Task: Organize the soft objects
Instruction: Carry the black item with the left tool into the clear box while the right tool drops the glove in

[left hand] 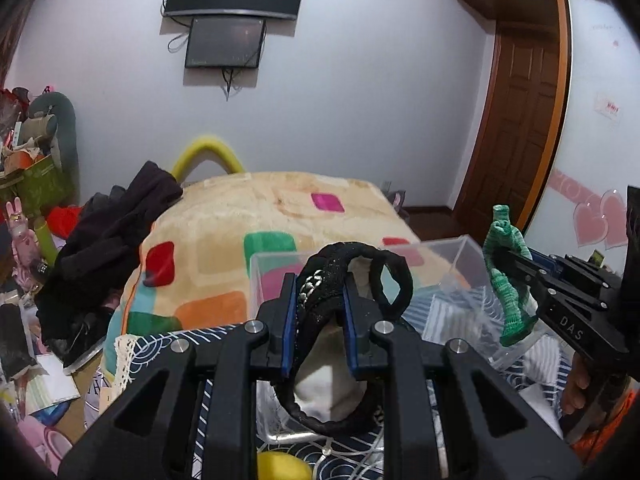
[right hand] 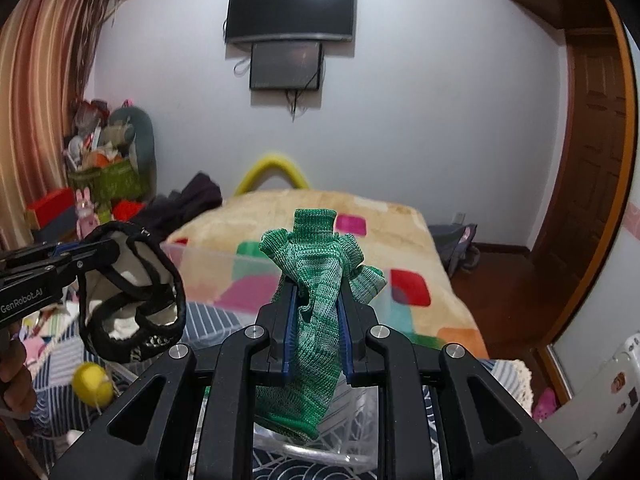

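Box (left hand: pixel 464 246) interior hidden behind claws.

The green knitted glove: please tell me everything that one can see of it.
The green knitted glove is mottled light and dark green, of ribbed soft yarn with a darker rolled cuff. It hangs crumpled and roughly upright, clamped at its middle by the right gripper, whose blue pads press on both sides. The fingers of the glove bunch above the jaws and the cuff dangles below, over the clear plastic box. Nothing else touches it. The left wrist view shows it lifted likewise.
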`<state>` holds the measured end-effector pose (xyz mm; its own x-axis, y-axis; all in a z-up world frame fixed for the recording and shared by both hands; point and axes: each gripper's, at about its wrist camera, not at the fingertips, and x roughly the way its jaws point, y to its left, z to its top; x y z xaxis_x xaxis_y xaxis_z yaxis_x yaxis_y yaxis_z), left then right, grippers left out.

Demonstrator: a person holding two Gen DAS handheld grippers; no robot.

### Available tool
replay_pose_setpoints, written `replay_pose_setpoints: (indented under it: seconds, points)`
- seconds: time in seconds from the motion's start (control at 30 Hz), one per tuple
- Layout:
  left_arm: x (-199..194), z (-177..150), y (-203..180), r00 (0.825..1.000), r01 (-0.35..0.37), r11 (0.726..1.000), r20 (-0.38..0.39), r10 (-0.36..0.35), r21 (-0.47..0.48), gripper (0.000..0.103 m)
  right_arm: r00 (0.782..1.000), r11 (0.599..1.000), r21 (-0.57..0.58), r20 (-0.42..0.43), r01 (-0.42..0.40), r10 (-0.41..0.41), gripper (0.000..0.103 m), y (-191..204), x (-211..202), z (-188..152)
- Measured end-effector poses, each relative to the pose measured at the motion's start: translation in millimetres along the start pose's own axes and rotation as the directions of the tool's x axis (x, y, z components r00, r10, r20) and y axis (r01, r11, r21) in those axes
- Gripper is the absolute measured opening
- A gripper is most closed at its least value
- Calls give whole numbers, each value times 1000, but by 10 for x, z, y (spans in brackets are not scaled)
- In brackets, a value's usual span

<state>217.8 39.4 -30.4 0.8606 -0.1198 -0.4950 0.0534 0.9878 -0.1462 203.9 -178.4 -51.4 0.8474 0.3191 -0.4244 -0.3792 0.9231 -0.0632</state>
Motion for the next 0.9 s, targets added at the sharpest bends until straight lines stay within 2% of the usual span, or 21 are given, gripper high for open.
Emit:
replay_pose_setpoints:
  seconds: [0.3,0.33,0.4,0.43,0.47,0.5,0.57,0.7,0.77,0.9]
  points:
    - [325,-249,-38,990,12,1000,-139,-14,-18,23,989,997,-65,-146,-29,19,22,37,200,-47]
    - [339,-263,-40,988,12,1000,-151,-15,-20,26,987,996,-76,-161,-36,23,26,45,205,-58]
    - [345,-274,-46,986,0,1000,-166,-2,-15,35,984,995,-87,-175,-43,27,40,57,187,-74]
    - [334,-280,-49,986,-4,1000,-166,2,-11,39,984,995,-85,-177,-47,31,55,55,194,-67]
    - [318,-286,-59,986,-7,1000,-166,6,-6,41,984,996,-82,-174,-47,32,66,39,192,-61]
    - [293,-294,-69,986,-9,1000,-165,8,0,43,986,996,-80,-163,-43,29,68,41,160,-63]
    - [246,-302,-89,987,-14,1000,-161,15,7,52,990,996,-82,-141,-34,22,69,39,148,-34]
    - [73,-262,-132,992,-27,999,-119,30,33,58,991,996,-74,-128,-51,41,71,46,124,54]
    - [-33,-230,-160,995,-20,999,-98,24,46,65,994,997,-57,-101,-52,46,80,24,40,86]
    - [-264,-200,-244,999,-14,998,-44,16,61,72,997,997,3,-33,-75,75,82,-22,-216,98]
